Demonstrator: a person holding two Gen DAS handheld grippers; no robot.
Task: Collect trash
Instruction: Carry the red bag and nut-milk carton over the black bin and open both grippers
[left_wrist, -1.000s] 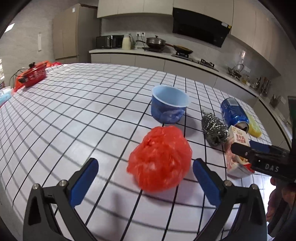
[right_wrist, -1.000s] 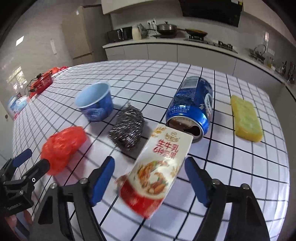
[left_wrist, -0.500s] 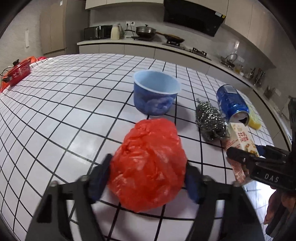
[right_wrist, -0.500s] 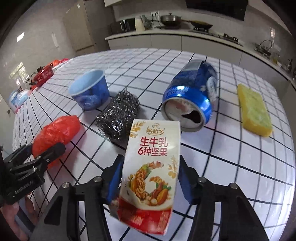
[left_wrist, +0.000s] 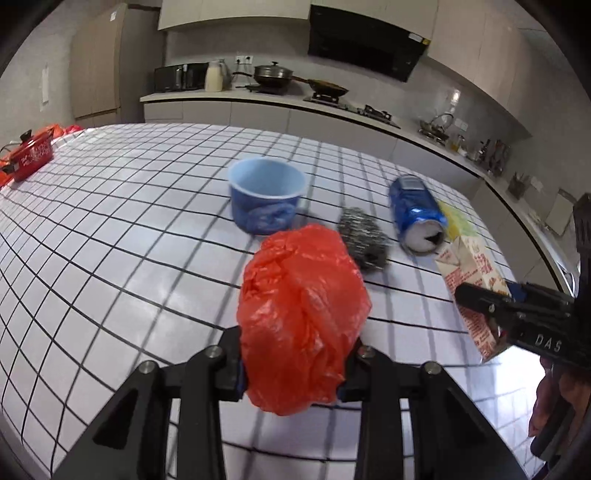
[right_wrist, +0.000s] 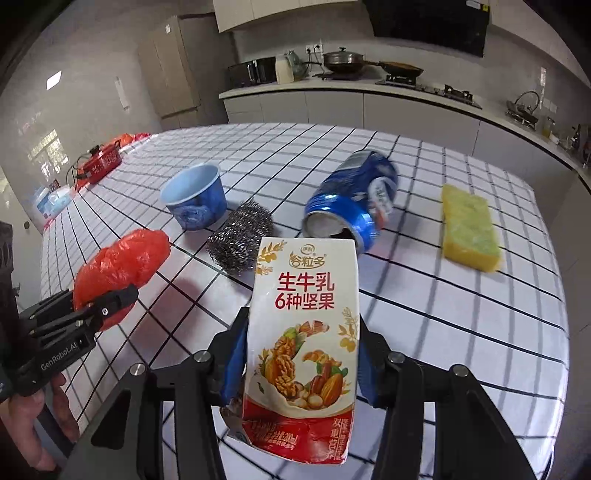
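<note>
The left gripper (left_wrist: 295, 363) has just squeezed shut on the red plastic bag (left_wrist: 301, 317), and the bag bulges out between its fingers, off the checked table (left_wrist: 110, 229). The right gripper (right_wrist: 301, 354) has been closing too and now pinches the milk carton (right_wrist: 304, 325) upright between its blue pads. Past the carton lie a steel scrubber (right_wrist: 240, 240), a blue can (right_wrist: 351, 199) on its side and a blue cup (right_wrist: 195, 201).

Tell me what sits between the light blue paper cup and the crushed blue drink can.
A steel wool scouring ball, between the cup and the can, in the right wrist view.
</note>
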